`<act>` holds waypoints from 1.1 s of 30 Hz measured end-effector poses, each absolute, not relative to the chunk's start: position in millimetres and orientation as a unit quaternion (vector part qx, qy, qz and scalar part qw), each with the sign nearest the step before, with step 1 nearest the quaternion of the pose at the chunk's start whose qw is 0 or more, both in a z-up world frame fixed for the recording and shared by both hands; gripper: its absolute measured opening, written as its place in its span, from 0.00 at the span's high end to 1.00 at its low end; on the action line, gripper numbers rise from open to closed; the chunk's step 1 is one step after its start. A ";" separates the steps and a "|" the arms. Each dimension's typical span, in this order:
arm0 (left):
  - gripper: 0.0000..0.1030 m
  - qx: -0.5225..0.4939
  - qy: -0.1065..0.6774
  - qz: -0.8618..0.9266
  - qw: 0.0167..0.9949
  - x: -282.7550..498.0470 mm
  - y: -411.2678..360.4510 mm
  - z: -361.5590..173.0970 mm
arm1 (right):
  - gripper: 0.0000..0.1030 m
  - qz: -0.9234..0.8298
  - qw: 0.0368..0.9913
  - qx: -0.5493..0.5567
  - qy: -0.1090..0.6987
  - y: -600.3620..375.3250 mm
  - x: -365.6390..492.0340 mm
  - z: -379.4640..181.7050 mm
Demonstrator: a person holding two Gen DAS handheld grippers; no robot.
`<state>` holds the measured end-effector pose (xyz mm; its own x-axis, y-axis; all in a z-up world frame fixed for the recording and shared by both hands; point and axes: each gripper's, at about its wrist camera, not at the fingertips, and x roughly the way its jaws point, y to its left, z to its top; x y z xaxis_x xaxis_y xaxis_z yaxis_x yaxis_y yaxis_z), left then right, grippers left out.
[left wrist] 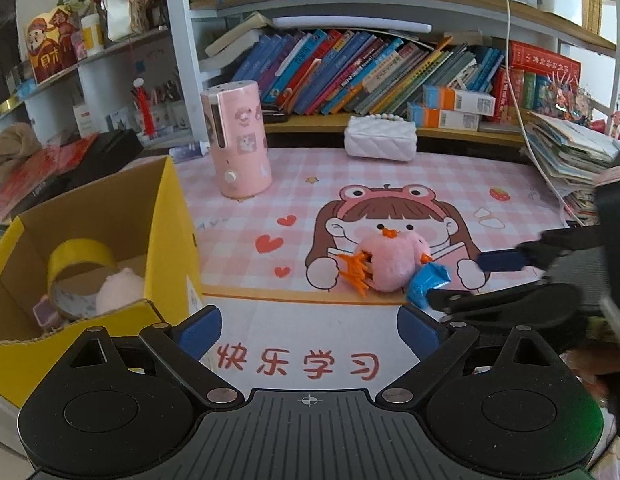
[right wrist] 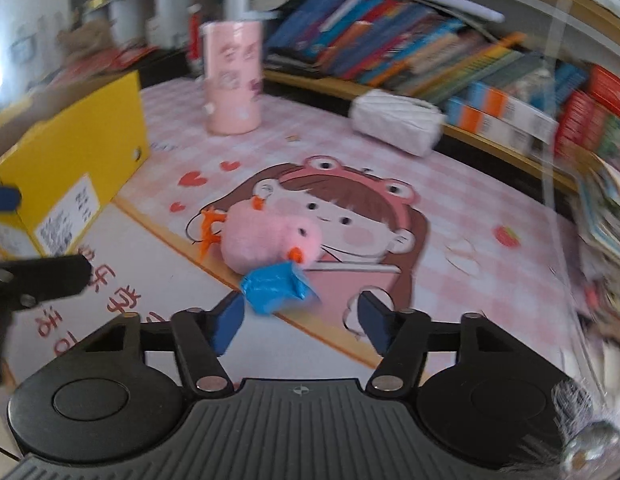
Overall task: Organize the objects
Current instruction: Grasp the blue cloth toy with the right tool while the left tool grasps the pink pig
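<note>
A pink plush chick [left wrist: 384, 264] [right wrist: 269, 244] with orange feet lies on the cartoon desk mat [left wrist: 310, 184]. A crumpled blue wrapper [left wrist: 424, 286] [right wrist: 275, 288] rests against its near side. My right gripper [right wrist: 301, 316] [left wrist: 456, 280] straddles the wrapper: the left pad touches it, the right pad stands clear of it. My left gripper [left wrist: 310, 332] is open over the mat's front strip with nothing between its fingers. A yellow cardboard box [left wrist: 169, 216] [right wrist: 89, 152] at the left holds a yellow tape roll [left wrist: 77, 268] and a pink plush [left wrist: 117, 292].
A pink cylindrical humidifier [left wrist: 239, 140] and a white quilted pouch [left wrist: 380, 138] stand at the back of the mat. Behind them runs a shelf of books [left wrist: 350, 72]. A leaning stack of papers [left wrist: 570, 160] and a white cable [left wrist: 514, 80] border the right side.
</note>
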<state>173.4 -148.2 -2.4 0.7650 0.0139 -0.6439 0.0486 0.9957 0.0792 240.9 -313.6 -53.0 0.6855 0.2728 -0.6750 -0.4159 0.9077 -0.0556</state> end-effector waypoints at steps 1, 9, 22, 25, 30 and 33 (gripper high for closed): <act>0.07 0.044 0.342 -0.008 0.939 174.1 -147.8 -1.2 | 0.44 0.198 0.910 -0.113 0.347 -309.7 246.4 -56.1; 0.07 0.024 0.329 -0.013 0.944 196.2 -150.7 7.8 | 0.62 0.227 0.896 -0.145 0.352 -300.5 266.2 -70.1; 0.07 0.072 0.368 -0.084 0.923 280.2 -205.8 -45.5 | 0.63 0.147 0.921 -0.057 0.355 -376.7 218.5 -35.0; 0.07 0.115 0.380 -0.093 0.913 292.7 -215.5 -61.0 | 0.63 0.143 0.922 -0.036 0.358 -383.4 210.6 -30.2; 0.19 0.168 0.388 -0.102 0.901 303.3 -226.8 -75.6 | 0.63 0.141 0.920 -0.022 0.366 -387.6 204.6 -29.1; 0.36 0.152 0.391 -0.114 0.901 307.7 -226.1 -76.2 | 0.63 0.134 0.920 -0.017 0.369 -389.4 205.1 -30.1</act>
<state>307.7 -226.1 -76.2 0.6691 -0.0859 -0.7382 0.3240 0.9277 0.1857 205.1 -389.4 -30.1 0.6916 0.2340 -0.6833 -0.2593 0.9634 0.0675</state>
